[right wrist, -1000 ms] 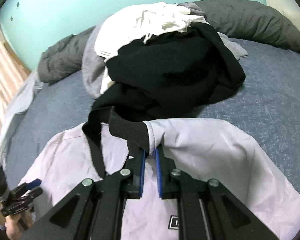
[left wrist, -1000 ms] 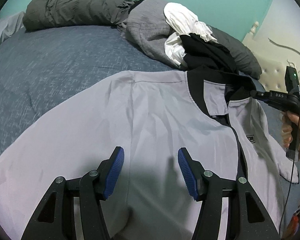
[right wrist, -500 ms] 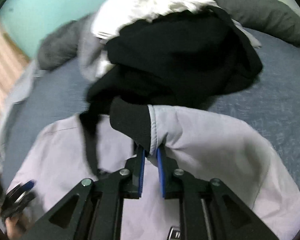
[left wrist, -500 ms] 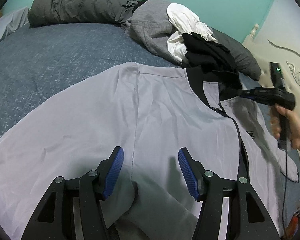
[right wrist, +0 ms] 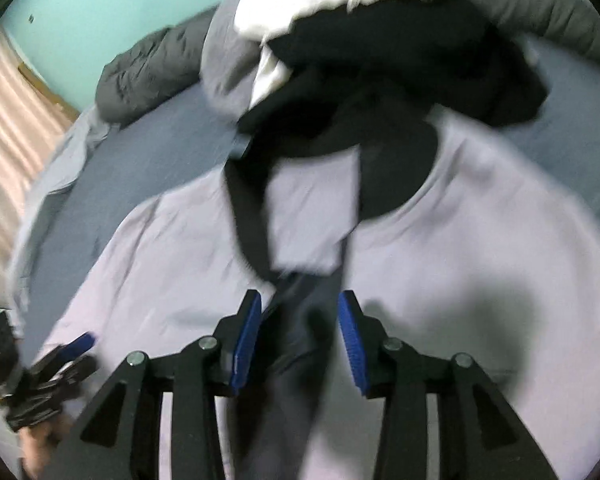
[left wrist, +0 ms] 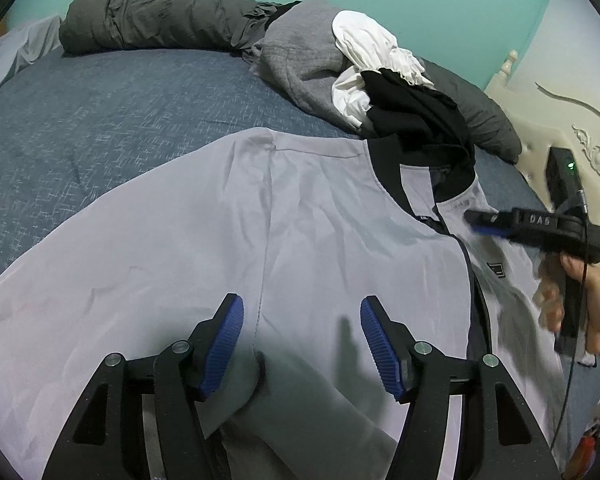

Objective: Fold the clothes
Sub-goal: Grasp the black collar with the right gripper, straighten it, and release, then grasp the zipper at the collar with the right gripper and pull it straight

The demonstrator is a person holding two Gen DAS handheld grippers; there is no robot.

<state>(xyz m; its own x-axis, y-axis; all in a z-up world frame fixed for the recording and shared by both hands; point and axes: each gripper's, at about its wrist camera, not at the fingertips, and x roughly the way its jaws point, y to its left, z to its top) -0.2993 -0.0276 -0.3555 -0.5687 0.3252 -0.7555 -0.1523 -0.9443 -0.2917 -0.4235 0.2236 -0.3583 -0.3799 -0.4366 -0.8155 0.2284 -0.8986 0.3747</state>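
Jacket (left wrist: 320,248) of pale grey with black collar and zip placket lies spread front-up across the near part of the blue bed (left wrist: 100,120), its collar at the far end touching the heap of unfolded clothes (left wrist: 364,80). We judge the step in hand to be laying it flat and smoothing it for folding. Our left gripper (left wrist: 302,338) hovers over the chest with jaws wide, holding nothing; our right gripper (right wrist: 298,344) sits over the placket, jaws also parted and empty, its view blurred. Next we would need a grasp at a sleeve or side edge to bring it over the body. Writing: "DAS" reads on the right gripper's housing; a small chest label (left wrist: 496,269) and neck tag are too small to read.
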